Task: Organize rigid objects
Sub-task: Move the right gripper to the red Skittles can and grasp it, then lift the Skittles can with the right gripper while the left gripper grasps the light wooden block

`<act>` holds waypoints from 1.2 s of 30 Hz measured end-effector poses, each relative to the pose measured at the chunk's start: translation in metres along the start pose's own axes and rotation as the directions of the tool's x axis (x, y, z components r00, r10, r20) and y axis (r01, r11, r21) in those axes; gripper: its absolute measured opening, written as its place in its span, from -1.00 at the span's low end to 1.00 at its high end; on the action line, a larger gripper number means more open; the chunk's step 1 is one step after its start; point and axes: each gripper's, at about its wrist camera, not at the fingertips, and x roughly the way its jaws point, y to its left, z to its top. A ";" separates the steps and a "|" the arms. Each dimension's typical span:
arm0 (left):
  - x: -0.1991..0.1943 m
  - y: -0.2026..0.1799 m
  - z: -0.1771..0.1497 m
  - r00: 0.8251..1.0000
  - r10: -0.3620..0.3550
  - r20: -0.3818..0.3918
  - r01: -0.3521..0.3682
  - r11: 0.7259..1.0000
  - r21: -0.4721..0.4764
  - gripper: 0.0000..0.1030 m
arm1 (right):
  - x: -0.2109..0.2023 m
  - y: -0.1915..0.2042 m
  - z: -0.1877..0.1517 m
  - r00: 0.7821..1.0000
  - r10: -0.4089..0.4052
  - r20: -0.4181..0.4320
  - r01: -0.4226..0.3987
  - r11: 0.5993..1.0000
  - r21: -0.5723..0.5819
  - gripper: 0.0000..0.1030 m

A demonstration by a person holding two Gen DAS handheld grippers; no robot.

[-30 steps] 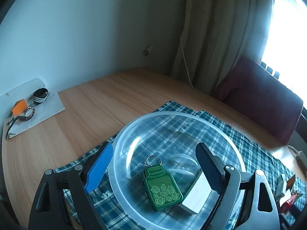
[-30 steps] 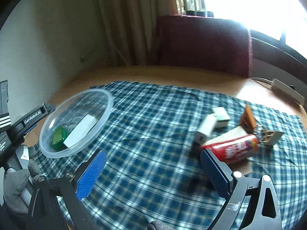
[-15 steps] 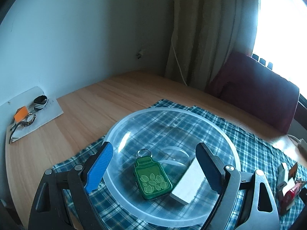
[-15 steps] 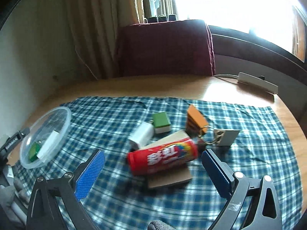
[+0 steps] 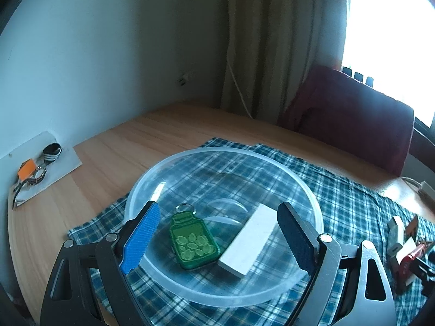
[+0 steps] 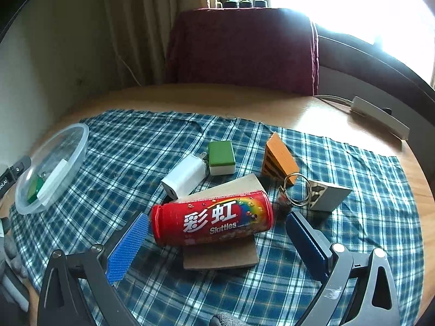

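The red Skittles can [image 6: 212, 221] lies on its side between the right gripper [image 6: 216, 224]'s spread fingers, untouched.

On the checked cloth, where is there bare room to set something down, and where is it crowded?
Free: the cloth between the clear bowl and the white charger, and its far strip toward the chair. Crowded: around the red can, which lies on cardboard, with the green block, orange wedge and keyring close behind.
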 end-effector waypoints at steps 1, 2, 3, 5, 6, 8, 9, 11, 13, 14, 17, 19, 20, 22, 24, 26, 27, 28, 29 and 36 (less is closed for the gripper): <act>0.000 -0.003 -0.001 1.000 -0.004 -0.001 0.004 1.000 0.008 0.72 | 0.003 0.001 0.001 1.000 -0.003 -0.004 0.003 1.000 -0.005 0.99; 0.000 -0.004 -0.001 1.000 -0.009 -0.003 0.009 1.000 0.015 0.72 | 0.006 0.001 0.001 1.000 -0.007 -0.010 0.007 1.000 -0.009 0.99; 0.000 -0.007 -0.002 1.000 -0.013 -0.006 0.013 1.000 0.023 0.72 | 0.009 0.000 0.001 1.000 -0.007 -0.017 0.007 1.000 -0.009 0.99; -0.001 -0.010 -0.003 1.000 -0.016 -0.007 0.016 0.999 0.034 0.72 | 0.013 -0.001 0.002 1.000 0.003 -0.027 -0.003 1.000 -0.005 0.99; -0.001 -0.011 -0.003 1.000 -0.016 -0.007 0.016 0.999 0.037 0.72 | 0.013 -0.002 0.003 1.000 0.005 -0.028 -0.005 1.000 -0.005 0.99; -0.001 -0.012 -0.004 1.000 -0.016 -0.008 0.016 0.999 0.040 0.72 | 0.014 -0.002 0.003 1.000 0.011 -0.026 -0.011 1.000 -0.003 0.99; -0.001 -0.012 -0.004 1.000 -0.016 -0.010 0.017 0.999 0.041 0.73 | 0.014 -0.003 0.003 1.000 0.016 -0.026 -0.016 1.000 -0.003 0.99; -0.001 -0.013 -0.004 1.000 -0.016 -0.015 0.017 0.999 0.042 0.73 | 0.016 -0.003 0.002 0.999 0.027 -0.034 -0.027 1.000 -0.003 0.98; 0.000 -0.014 -0.005 1.000 -0.019 -0.018 0.019 0.999 0.046 0.73 | 0.017 -0.002 0.001 0.999 0.027 -0.039 -0.027 1.000 -0.010 0.86; 0.000 -0.015 -0.005 1.000 -0.019 -0.019 0.020 0.999 0.047 0.73 | 0.016 -0.001 0.001 0.999 0.025 -0.036 -0.026 1.000 -0.012 0.86; -0.002 -0.017 -0.006 1.000 -0.021 -0.018 0.022 0.998 0.051 0.73 | 0.014 0.000 0.001 0.999 0.025 -0.024 -0.026 1.000 -0.011 0.86; -0.002 -0.020 -0.007 1.000 -0.024 -0.019 0.025 0.998 0.058 0.73 | 0.010 -0.001 0.001 1.000 0.027 -0.013 -0.027 1.000 -0.001 0.86; -0.003 -0.022 -0.007 0.999 -0.026 -0.019 0.027 0.998 0.062 0.73 | 0.008 -0.003 0.001 1.000 0.026 -0.008 -0.026 1.000 0.007 0.86; -0.004 -0.025 -0.009 0.999 -0.030 -0.022 0.031 0.997 0.072 0.73 | 0.004 -0.008 0.000 1.000 0.022 0.000 -0.022 0.999 0.024 0.86; -0.005 -0.029 -0.010 0.999 -0.034 -0.025 0.036 0.996 0.082 0.73 | 0.001 -0.014 0.000 1.000 0.017 0.005 -0.018 0.999 0.041 0.86; -0.006 -0.032 -0.011 0.999 -0.037 -0.028 0.039 0.995 0.091 0.73 | -0.003 -0.020 -0.001 1.000 0.010 0.011 -0.011 0.998 0.055 0.86; -0.006 -0.034 -0.012 0.999 -0.038 -0.029 0.041 0.994 0.097 0.73 | -0.004 -0.021 -0.002 1.000 0.008 0.013 -0.009 0.998 0.059 0.86; -0.007 -0.035 -0.013 0.999 -0.039 -0.031 0.042 0.994 0.101 0.73 | -0.006 -0.024 -0.002 1.000 0.004 0.016 -0.005 0.998 0.066 0.86; -0.007 -0.037 -0.014 0.999 -0.041 -0.033 0.045 0.993 0.107 0.73 | -0.008 -0.027 -0.003 1.000 -0.002 0.019 0.000 0.997 0.074 0.86; -0.011 -0.059 -0.025 0.995 -0.073 -0.065 0.083 0.983 0.166 0.73 | -0.017 -0.056 -0.008 0.999 -0.049 0.023 0.045 0.989 0.141 0.86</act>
